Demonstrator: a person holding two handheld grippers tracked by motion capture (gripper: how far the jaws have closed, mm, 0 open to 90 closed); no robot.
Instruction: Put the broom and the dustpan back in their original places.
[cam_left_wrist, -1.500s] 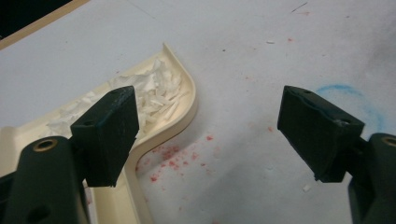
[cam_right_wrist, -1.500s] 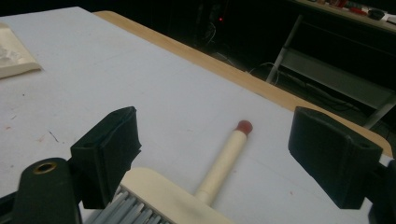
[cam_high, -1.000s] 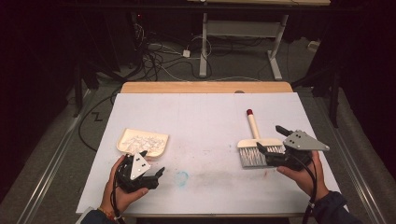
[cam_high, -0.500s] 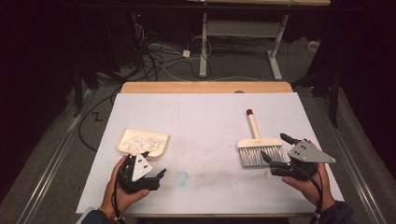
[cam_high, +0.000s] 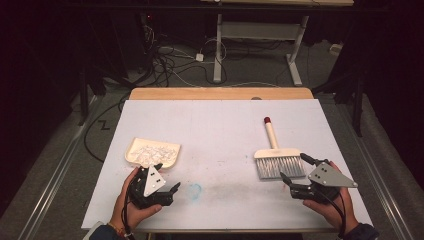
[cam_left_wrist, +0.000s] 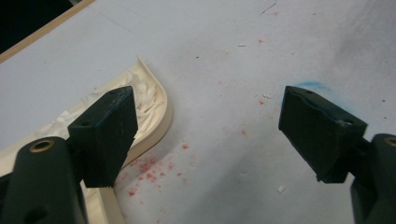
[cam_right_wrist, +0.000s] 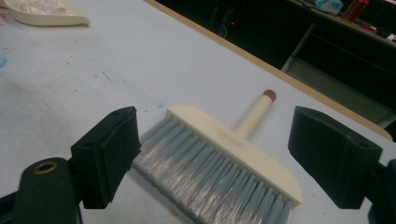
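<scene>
A cream dustpan holding white scraps lies at the table's left. My left gripper sits just in front of it, open and empty; in the left gripper view the dustpan's rim curves past the left jaw. A hand brush with grey bristles, a cream handle and a red tip lies flat at the right. My right gripper rests open just in front of its bristles, apart from it. The brush lies between and beyond the jaws in the right gripper view, with the dustpan far off.
A white sheet covers the table, with a wooden strip at the far edge. A blue chalk smudge and red specks mark the sheet. Cables and desk legs stand on the floor beyond.
My right gripper has drawn back from the brush toward the near edge, leaving the brush lying on the sheet. The left gripper has stayed put.
</scene>
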